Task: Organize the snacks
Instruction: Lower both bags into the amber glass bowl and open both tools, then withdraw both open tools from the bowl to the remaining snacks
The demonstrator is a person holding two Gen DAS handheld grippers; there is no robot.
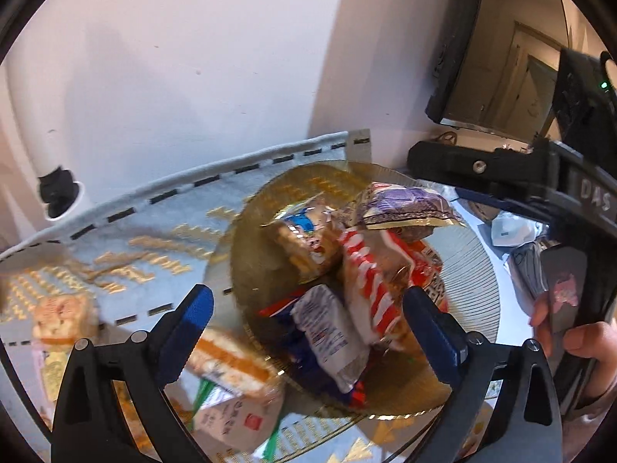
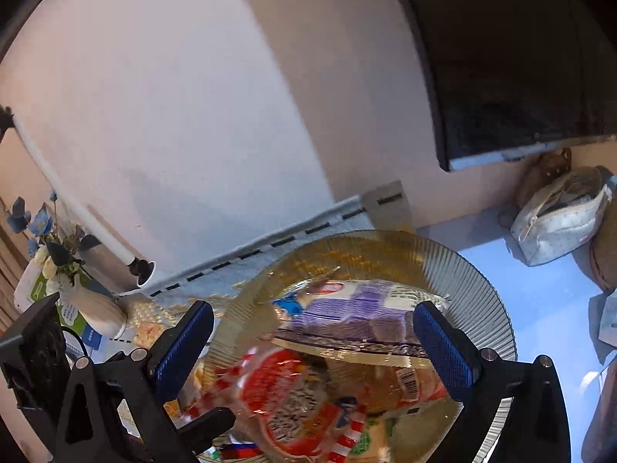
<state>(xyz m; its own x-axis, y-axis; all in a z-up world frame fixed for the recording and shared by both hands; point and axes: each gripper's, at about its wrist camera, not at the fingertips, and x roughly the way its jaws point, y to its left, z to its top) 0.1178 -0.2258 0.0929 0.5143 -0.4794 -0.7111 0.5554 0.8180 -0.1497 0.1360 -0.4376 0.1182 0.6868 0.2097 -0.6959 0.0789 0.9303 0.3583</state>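
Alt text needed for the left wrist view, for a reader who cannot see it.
The left tool hangs open over a ribbed glass plate heaped with wrapped snacks, a red-and-white striped pack and a purple pack among them. More wrapped snacks lie beside the plate on a pale blue cloth with gold pattern, and the right tool reaches in from the right.

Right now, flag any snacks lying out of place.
Three wrapped snacks lie on the table runner, outside the glass plate where the other packets are heaped.
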